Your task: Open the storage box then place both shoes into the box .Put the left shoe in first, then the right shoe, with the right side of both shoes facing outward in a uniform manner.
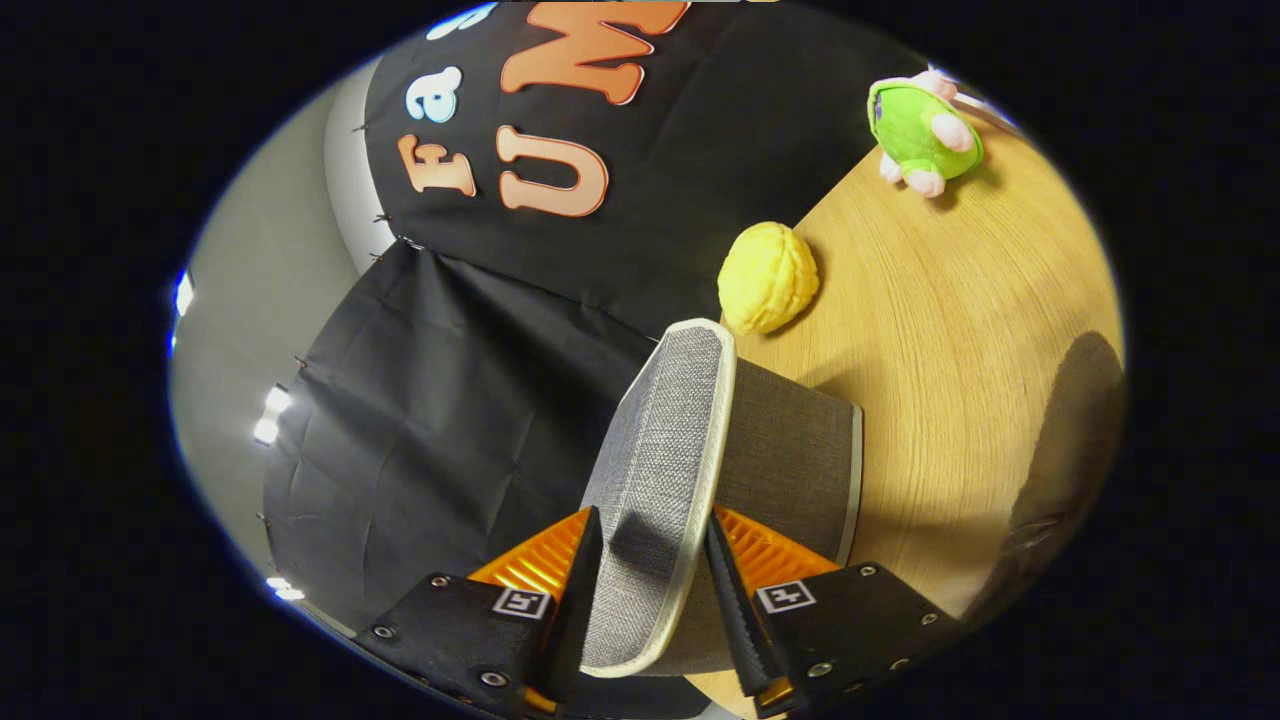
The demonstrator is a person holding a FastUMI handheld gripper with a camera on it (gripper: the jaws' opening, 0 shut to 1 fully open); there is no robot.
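Observation:
My gripper [652,550] is shut on the grey fabric lid [662,450] of the storage box, one finger on each face of it. The lid has a pale trimmed edge and stands raised on edge, swung up away from the box. Behind the lid the grey fabric box body [790,460] rests on the wooden table [950,330]. The view is rolled, so the table tilts steeply.
A yellow walnut-shaped plush [767,277] lies on the table just beyond the lid's far end. A green and pink plush toy [922,132] sits farther away near the table's far edge. Black cloth hangs behind the table.

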